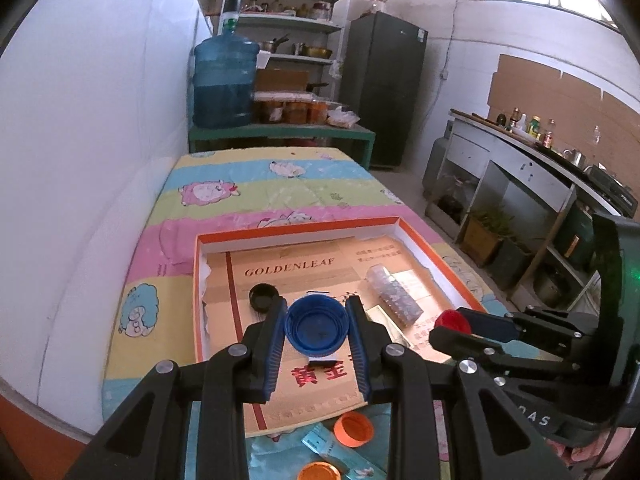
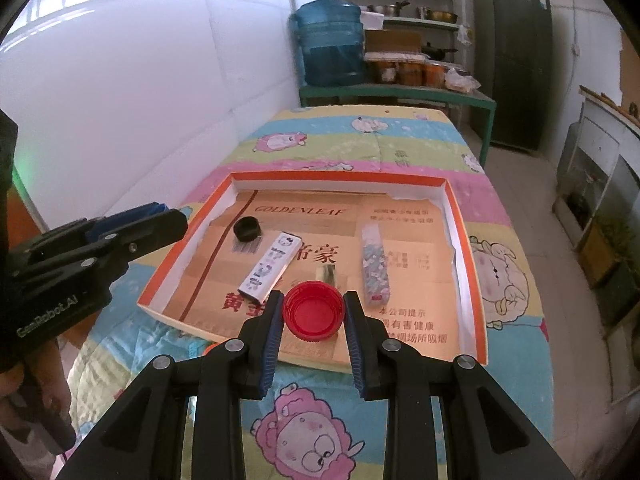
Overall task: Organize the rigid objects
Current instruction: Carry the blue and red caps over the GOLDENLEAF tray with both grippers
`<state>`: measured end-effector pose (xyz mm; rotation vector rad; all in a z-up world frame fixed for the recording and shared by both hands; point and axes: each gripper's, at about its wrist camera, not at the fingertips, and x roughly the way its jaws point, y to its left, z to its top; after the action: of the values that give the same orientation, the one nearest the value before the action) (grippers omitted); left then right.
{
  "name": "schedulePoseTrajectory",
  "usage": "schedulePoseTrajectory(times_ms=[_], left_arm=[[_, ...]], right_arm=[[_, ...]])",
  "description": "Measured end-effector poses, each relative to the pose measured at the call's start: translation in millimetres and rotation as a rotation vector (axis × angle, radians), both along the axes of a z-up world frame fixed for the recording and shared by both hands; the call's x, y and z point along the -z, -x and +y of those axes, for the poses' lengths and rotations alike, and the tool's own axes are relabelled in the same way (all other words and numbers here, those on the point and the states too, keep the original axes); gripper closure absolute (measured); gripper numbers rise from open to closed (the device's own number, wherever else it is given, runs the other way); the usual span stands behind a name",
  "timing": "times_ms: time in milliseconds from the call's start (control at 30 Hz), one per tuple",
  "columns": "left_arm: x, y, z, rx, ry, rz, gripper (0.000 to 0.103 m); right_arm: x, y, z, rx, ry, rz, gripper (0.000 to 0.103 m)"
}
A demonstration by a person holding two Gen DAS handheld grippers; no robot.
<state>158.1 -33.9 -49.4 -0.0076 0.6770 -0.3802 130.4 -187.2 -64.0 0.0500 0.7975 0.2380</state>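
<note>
My left gripper (image 1: 316, 316) is shut on a blue bottle cap (image 1: 316, 326), open side up, held over the near part of the orange-rimmed box (image 1: 280, 232). My right gripper (image 2: 313, 308) is shut on a red bottle cap (image 2: 313, 315) over the box's near edge (image 2: 472, 272); the red cap also shows in the left wrist view (image 1: 452, 320). In the box lie a black cap (image 2: 248, 229), a white patterned tin (image 2: 270, 266) and a clear tube of small pieces (image 2: 374, 266). Two orange caps (image 1: 353, 429) (image 1: 320, 472) lie on the cloth outside the box.
The box sits on a table under a striped cartoon cloth (image 2: 360, 140). A pale blue packet (image 1: 340, 454) lies beside the orange caps. A white wall (image 1: 100, 140) runs along the left. A water jug (image 1: 224, 80), shelves, fridge (image 1: 384, 92) and a counter (image 1: 520, 168) stand beyond.
</note>
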Motion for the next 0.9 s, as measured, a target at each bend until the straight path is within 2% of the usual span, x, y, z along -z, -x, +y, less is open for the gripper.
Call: schedulePoseTrajectory(times_ms=[433, 900], left_arm=[[23, -33, 6, -0.042, -0.003, 0.056, 0.073], [52, -56, 19, -0.087, -0.015, 0.125, 0.073]], right_arm=[[16, -37, -7, -0.008, -0.022, 0.029, 0.073], [26, -79, 13, -0.061, -0.019, 0.039, 0.073]])
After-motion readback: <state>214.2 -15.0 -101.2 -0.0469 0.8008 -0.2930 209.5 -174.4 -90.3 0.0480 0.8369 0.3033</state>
